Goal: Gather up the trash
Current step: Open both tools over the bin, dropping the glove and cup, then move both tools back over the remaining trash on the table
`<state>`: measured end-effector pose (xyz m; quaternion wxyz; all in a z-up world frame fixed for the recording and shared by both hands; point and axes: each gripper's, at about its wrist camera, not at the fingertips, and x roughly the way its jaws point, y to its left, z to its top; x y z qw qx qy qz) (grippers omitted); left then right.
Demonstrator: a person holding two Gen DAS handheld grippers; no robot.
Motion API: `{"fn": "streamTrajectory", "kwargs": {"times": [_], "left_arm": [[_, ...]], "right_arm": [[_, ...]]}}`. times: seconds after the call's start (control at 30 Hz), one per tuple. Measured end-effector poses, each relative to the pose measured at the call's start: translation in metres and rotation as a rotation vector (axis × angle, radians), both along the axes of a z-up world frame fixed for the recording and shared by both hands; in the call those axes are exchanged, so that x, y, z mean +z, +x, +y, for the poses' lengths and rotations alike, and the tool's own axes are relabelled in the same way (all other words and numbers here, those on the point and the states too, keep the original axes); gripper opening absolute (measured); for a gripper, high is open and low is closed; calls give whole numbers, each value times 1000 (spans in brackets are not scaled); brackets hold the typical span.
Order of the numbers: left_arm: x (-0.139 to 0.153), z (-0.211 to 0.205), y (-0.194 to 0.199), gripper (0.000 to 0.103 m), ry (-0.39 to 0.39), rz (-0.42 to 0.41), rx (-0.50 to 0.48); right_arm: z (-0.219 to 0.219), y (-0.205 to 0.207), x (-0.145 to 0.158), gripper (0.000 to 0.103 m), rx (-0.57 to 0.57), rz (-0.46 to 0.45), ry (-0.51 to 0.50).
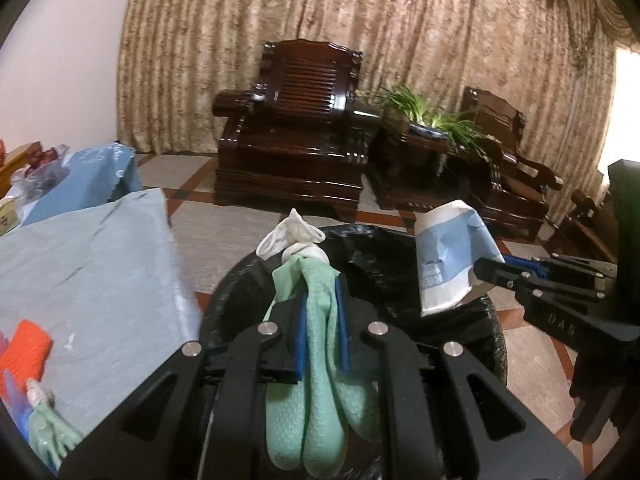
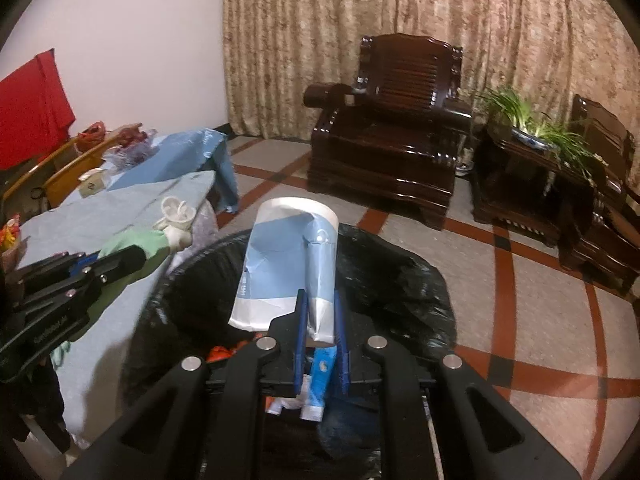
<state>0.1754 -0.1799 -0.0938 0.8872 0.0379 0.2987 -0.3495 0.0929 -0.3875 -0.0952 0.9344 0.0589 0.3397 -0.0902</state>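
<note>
My left gripper (image 1: 322, 286) is shut on a mint-green rubber glove (image 1: 320, 400) with a crumpled white piece (image 1: 292, 236) at its far end. It hangs above the black-lined trash bin (image 1: 360, 252). My right gripper (image 2: 320, 296) is shut on a crushed blue-and-white paper pack (image 2: 288, 248), held over the same bin (image 2: 400, 272). Inside the bin lie an orange scrap (image 2: 218, 354) and a blue-and-white carton (image 2: 320, 372). Each view shows the other tool: the right gripper (image 1: 486, 270) with its pack (image 1: 448, 256), and the left gripper (image 2: 136, 254) with the glove (image 2: 136, 240).
A table under a light blue cloth (image 1: 80, 272) stands left of the bin, with an orange item (image 1: 24, 352) and another green glove (image 1: 48, 436) on it. Beyond the tiled floor (image 2: 520, 280) are a dark wooden armchair (image 1: 296, 132) and a potted plant (image 1: 424, 120).
</note>
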Motion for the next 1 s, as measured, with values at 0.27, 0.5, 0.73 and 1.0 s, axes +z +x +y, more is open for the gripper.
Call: {"fn": "streamTrajectory", "kwargs": {"times": [0.27,0.5,0.73,1.0], "left_arm": [[-14,-30,11,17,-3,31,-51],[-18,-24,10,49,-27,34,-67],[-6,20,4,84,-13,-12,25],[12,95,-11,92,19,-41,187]], "right_arm": [[-19,2,-21,15,-32,52,0],[-25,-2,-33,41,-57,88,-13],[-16,-15,-21,91,-59,17,2],[30,-15,8,97,31,-77,31]]}}
